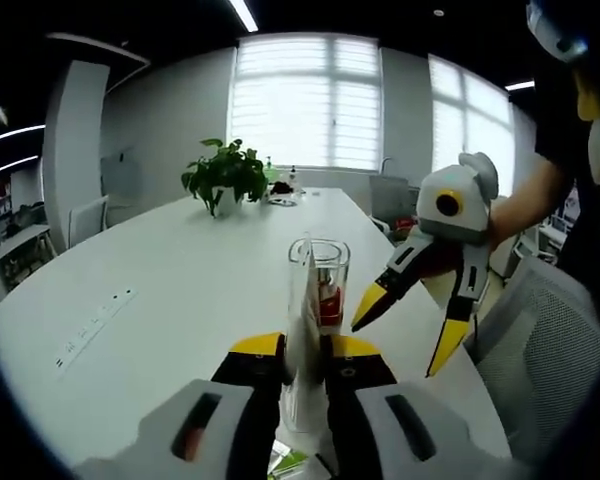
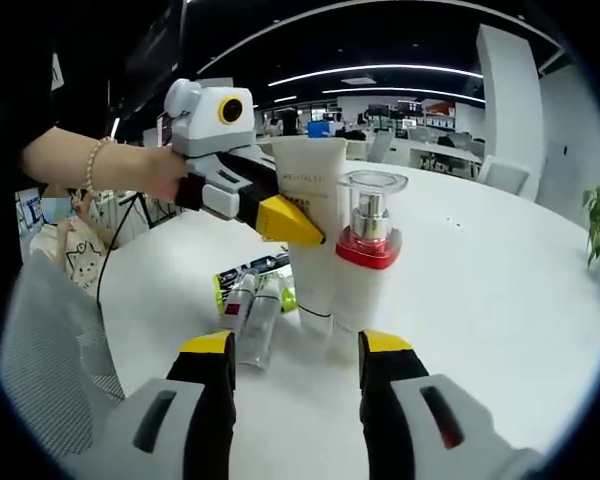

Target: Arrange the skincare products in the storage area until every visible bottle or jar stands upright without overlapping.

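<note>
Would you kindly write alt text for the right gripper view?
The left gripper clamps an upright cream plastic tube beside a clear-capped white pump bottle on a white table; the right gripper waits open, silver tubes lying flat.

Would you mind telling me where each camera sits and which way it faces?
Left gripper view: rides the left hand-held gripper, facing windows and a potted plant; its jaws clamp a white tube; a forearm shows.
Right gripper view: rides the open right hand-held gripper, facing the office; an arm shows.
Shared: tube, pump bottle, white table.

Yellow-tipped black jaws, beaded bracelet (image 2: 93, 160)
</note>
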